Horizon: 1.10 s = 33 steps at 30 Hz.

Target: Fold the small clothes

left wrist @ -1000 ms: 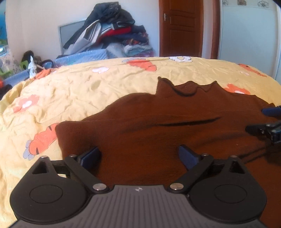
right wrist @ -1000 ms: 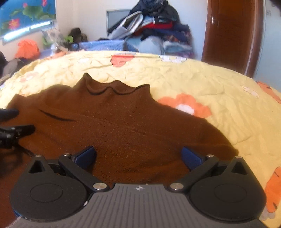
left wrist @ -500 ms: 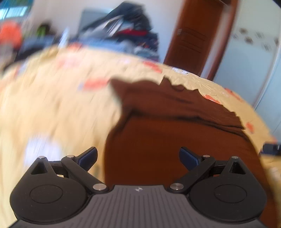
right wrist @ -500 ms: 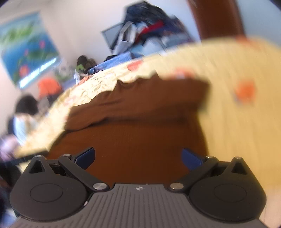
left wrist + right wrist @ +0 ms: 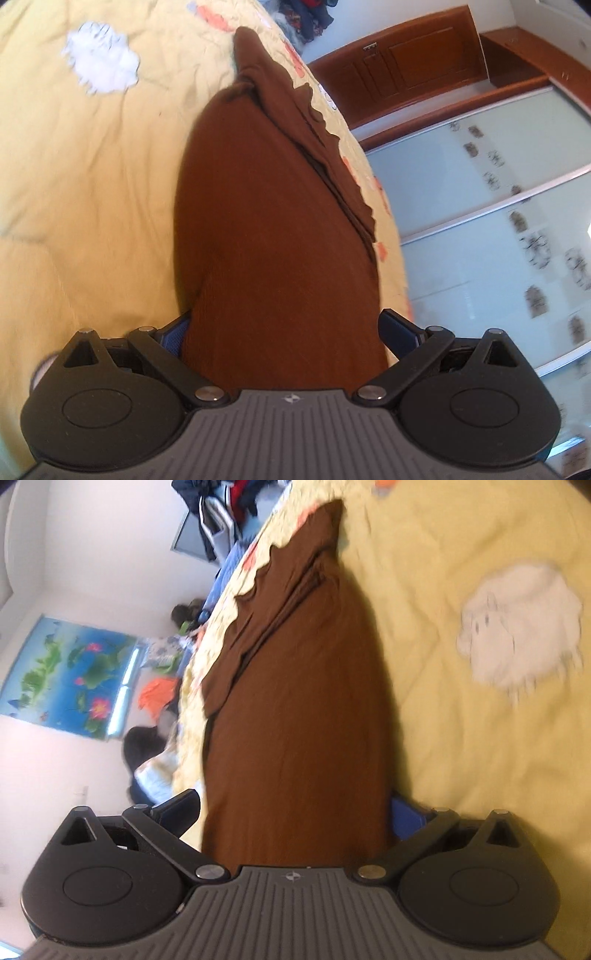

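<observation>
— While both cameras are rolling sideways, where is the brown sweater [image 5: 273, 229] lying?

— It is stretching across my yellow bedspread [image 5: 85, 184], its lower edge running between the fingers of both tools.

— Are they gripping it?

— My left gripper [image 5: 288, 328] is standing wide open around the cloth. My right gripper [image 5: 295, 812] is spreading just as wide; neither is pinching the fabric.

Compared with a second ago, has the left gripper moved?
Yes. The left gripper has rolled sideways: the wooden door, upright behind the bed before, now lies tilted, and the brown sweater runs lengthwise between its fingers.
</observation>
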Motion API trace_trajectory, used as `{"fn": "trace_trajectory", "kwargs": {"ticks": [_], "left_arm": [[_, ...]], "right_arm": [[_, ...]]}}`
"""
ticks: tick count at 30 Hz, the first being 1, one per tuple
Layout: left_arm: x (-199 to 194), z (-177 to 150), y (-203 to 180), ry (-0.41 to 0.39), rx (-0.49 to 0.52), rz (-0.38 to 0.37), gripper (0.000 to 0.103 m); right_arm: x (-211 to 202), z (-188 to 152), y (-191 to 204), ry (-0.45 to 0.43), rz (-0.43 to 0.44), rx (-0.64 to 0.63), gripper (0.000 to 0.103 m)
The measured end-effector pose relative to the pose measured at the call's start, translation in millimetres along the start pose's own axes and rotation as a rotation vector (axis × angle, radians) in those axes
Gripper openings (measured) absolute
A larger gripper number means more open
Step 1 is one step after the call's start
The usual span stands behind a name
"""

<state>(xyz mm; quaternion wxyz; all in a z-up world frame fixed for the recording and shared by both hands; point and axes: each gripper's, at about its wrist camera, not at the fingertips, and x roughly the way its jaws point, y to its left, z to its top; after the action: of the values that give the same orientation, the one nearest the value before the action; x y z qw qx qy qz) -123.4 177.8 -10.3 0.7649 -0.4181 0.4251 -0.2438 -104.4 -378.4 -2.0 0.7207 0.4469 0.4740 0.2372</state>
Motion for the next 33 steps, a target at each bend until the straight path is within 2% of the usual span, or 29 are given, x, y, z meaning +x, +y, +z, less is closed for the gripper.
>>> {"fn": "trace_trajectory", "kwargs": {"ticks": [3,8,11,12,13,14,15,16,17,18,19,21,23,27,30,33], "left_arm": [[-2,-4,4,0.025,-0.027,-0.031,0.101],[-7,-12,11,0.050,-0.063,-0.074,0.101],[-8,-15,10,0.071,-0.076,-0.073,0.099],[-9,-18,10,0.079,-0.077,-0.065,0.093],[-10,-20,10,0.089,-0.077,-0.048,0.078],[-8,-21,10,0.099,-0.074,-0.020,0.070],[-7,-24,12,0.111,-0.074,0.017,0.052],[-7,-25,15,0.112,-0.082,0.043,0.032],[-7,-25,19,0.115,-0.099,0.063,0.026],[-7,-24,22,0.118,-0.116,0.078,0.014],[-7,-24,24,0.122,-0.126,0.098,0.006],[-8,-23,19,0.123,-0.105,0.121,0.005],[-10,-19,6,0.122,-0.038,0.142,0.005],[-12,13,-25,0.074,0.074,0.094,0.005],[0,54,-48,0.027,0.166,0.072,0.005],[30,104,-67,-0.016,0.235,0.081,0.005]], "right_arm": [[-2,-11,0,0.057,0.037,0.006,0.103],[2,-29,17,0.117,-0.009,-0.094,0.100],[4,-31,19,0.142,0.002,-0.089,0.089],[5,-32,18,0.146,0.001,-0.084,0.081],[4,-34,15,0.146,-0.002,-0.080,0.072],[3,-34,12,0.144,-0.002,-0.067,0.068],[1,-35,8,0.140,-0.002,-0.051,0.059],[1,-36,3,0.134,-0.007,-0.034,0.045],[0,-37,-2,0.133,-0.016,-0.016,0.038],[1,-38,-7,0.132,-0.026,-0.003,0.022],[3,-39,-11,0.131,-0.037,0.007,0.013],[1,-41,-16,0.114,-0.022,0.020,0.013],[-1,-41,-13,0.089,-0.010,0.002,0.013],[-3,-24,10,0.037,0.081,-0.038,0.013],[4,12,28,-0.007,0.142,-0.074,0.013],[16,62,42,-0.070,0.207,-0.100,0.013]]}}
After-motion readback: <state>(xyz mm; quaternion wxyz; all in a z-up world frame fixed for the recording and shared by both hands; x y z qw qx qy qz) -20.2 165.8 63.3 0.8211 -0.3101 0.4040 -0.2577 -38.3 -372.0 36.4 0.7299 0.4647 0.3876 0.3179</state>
